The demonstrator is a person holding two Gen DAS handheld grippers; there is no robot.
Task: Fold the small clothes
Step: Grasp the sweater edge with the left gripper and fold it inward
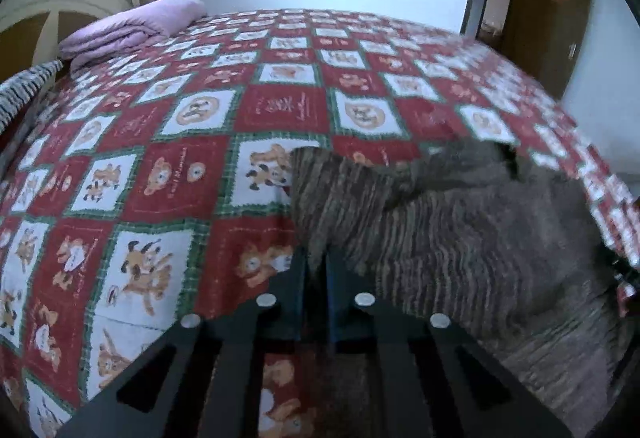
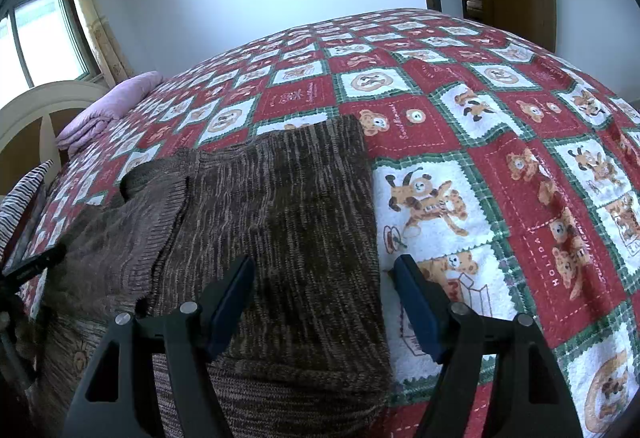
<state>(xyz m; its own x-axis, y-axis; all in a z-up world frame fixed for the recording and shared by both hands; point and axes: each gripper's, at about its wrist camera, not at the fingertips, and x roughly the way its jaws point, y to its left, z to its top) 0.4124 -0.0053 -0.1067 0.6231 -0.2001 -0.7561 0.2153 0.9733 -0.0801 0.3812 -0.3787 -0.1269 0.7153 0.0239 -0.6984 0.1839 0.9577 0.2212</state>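
Left tool [image 1: 317, 266] clamps brown sweater [image 2: 280, 206]; right tool [image 2: 324, 270] apart, over patchwork bedspread [image 2: 500, 166]

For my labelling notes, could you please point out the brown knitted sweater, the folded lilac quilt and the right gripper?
brown knitted sweater [image 2: 288, 206], right wrist view, on its folded top panel.
folded lilac quilt [image 1: 132, 28], left wrist view, on its upper layer.
right gripper [image 2: 324, 278], right wrist view, midway between its open fingertips.

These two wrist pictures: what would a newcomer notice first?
A brown knitted sweater lies partly folded on a red-and-white teddy-bear bedspread. The left gripper is pinching its edge, while the right gripper hangs open over its right edge. A folded lilac quilt sits beside the headboard.
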